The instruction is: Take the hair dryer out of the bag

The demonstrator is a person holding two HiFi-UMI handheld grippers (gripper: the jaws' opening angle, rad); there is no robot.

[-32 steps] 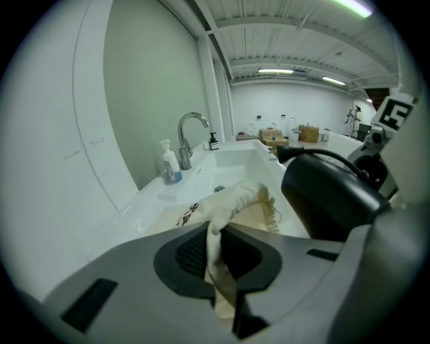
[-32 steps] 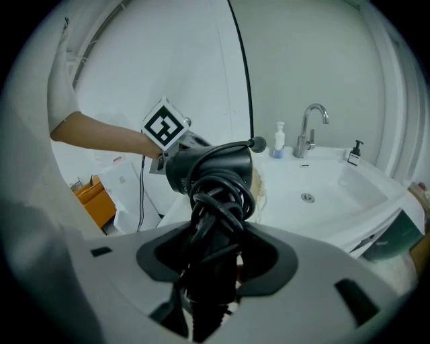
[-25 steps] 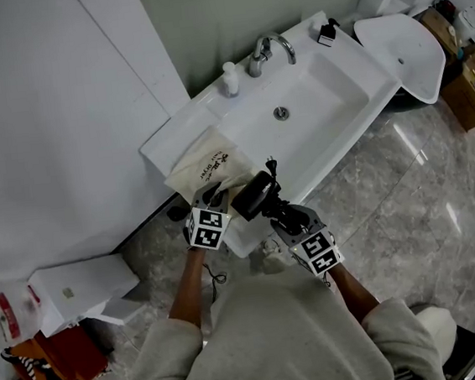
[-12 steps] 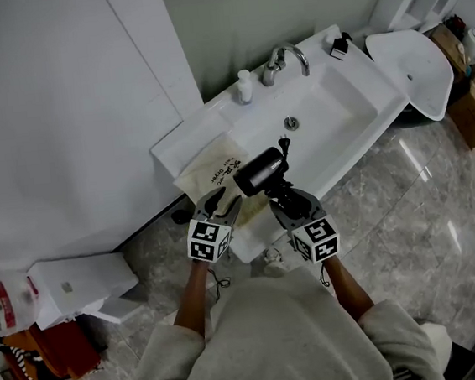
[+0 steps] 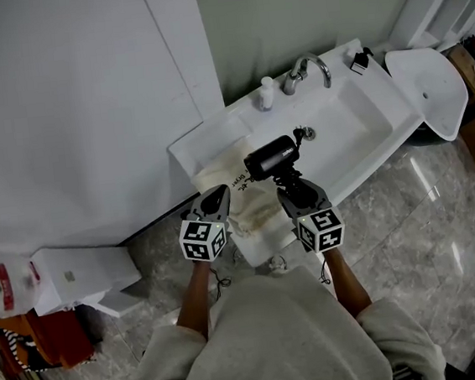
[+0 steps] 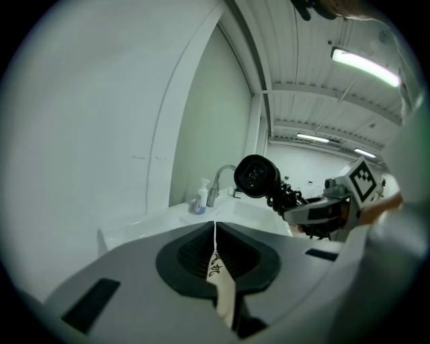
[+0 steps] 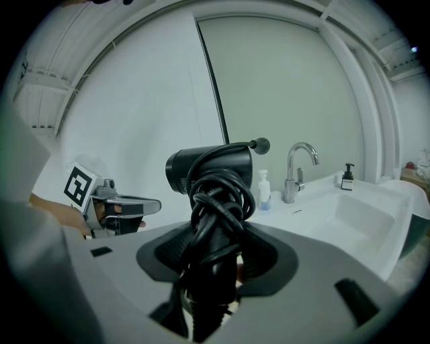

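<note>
One hair dryer, handle clamped in right claw, clear of bag.

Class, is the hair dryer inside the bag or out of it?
Out: the right hand-held gripper holds the hair dryer fully bare, with the bag separate below it.

Head view looks steeply down from overhead; both low gripper views share the black hair dryer and curved chrome faucet.
</note>
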